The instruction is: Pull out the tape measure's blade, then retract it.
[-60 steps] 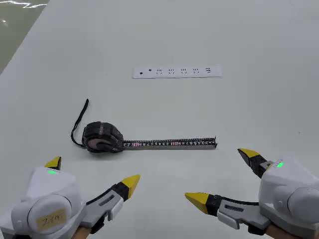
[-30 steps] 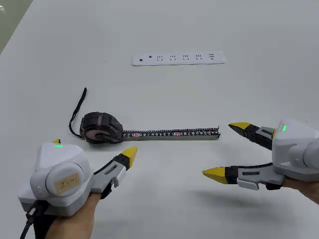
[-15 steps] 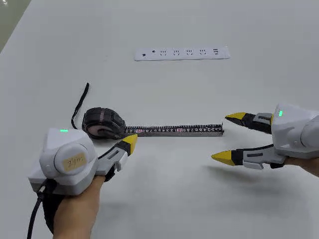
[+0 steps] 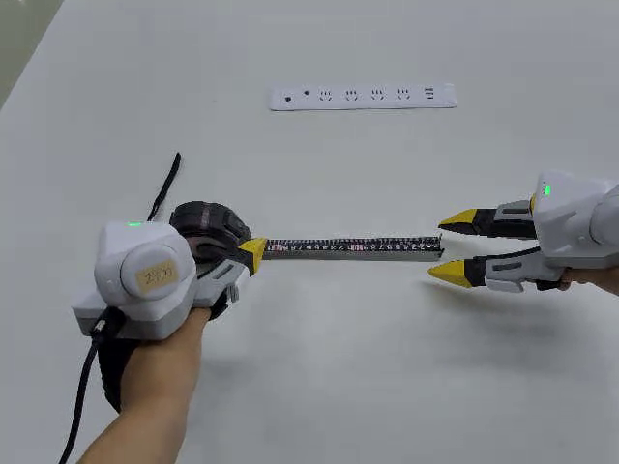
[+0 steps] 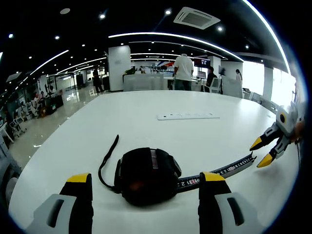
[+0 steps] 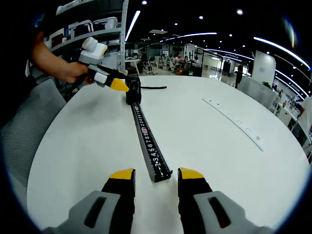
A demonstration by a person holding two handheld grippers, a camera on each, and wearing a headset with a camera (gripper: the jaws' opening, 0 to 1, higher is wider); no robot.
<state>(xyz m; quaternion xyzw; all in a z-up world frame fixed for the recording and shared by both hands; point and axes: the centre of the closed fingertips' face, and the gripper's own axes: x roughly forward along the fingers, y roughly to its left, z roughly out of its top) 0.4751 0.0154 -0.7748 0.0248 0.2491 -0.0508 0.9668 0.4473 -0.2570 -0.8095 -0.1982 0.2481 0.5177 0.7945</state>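
A black tape measure case (image 4: 205, 224) lies on the white table (image 4: 319, 367) with its wrist strap (image 4: 164, 188) trailing away. Its blade (image 4: 348, 246) is pulled out flat to the right. My left gripper (image 4: 215, 246) is open, and the case (image 5: 146, 174) lies between its yellow-tipped fingers (image 5: 78, 178). My right gripper (image 4: 451, 247) is open at the blade's end. The hooked tip (image 6: 163, 174) lies in the gap between the right gripper's fingertips (image 6: 122, 174), and neither touches it. In the right gripper view the left gripper (image 6: 105, 78) sits at the case (image 6: 133, 90).
A white power strip (image 4: 363, 97) lies flat at the far side of the table. People stand in the background (image 5: 184, 73) beyond the table. Bare tabletop surrounds the tape on all sides.
Both grippers came in from the near side. The left one now straddles the case, and the right one has narrowed its jaws and lined up with the blade's end. The tape has not moved.
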